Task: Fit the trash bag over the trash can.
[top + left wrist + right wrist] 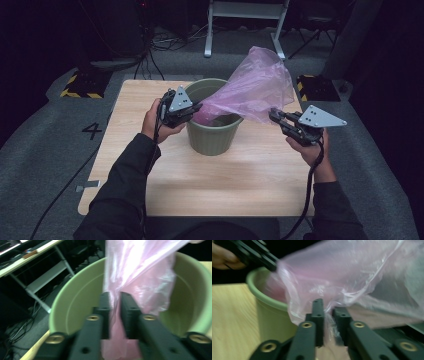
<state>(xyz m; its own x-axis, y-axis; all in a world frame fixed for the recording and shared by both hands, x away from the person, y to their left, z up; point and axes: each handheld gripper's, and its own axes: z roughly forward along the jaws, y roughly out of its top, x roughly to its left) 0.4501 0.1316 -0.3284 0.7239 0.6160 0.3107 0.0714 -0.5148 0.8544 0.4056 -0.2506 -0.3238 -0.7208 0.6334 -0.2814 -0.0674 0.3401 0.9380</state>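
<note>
Left gripper, left of centre in the high view, pinching the pink plastic bag just over the near-left rim of the green bin; jaws nearly together with film bunched between them, as seen in the left gripper view. Right gripper, right of centre, clamped likewise on the bag's opposite edge, outside the bin rim and beside it; same pinch seen in the right gripper view, film ballooning above. Bag stretched between the two, billowing up and toward the upper right of the frame, its lower end dipping into the bin mouth. Bin standing upright mid-counter.

Likely trouble from here:
- Thin film, small pinch: too hard a pull apart, and a tear at either jaw or a slip out of one grip.
- Most of the bag above the rim and full of air: a hasty push down, and the film folding over itself instead of lining the bin.
- Light-looking bin, unheld: a sideways tug on the rim, and a tip or a slide across the counter.
- Right edge outside the rim: too low a pass over it, and a snag.
</note>
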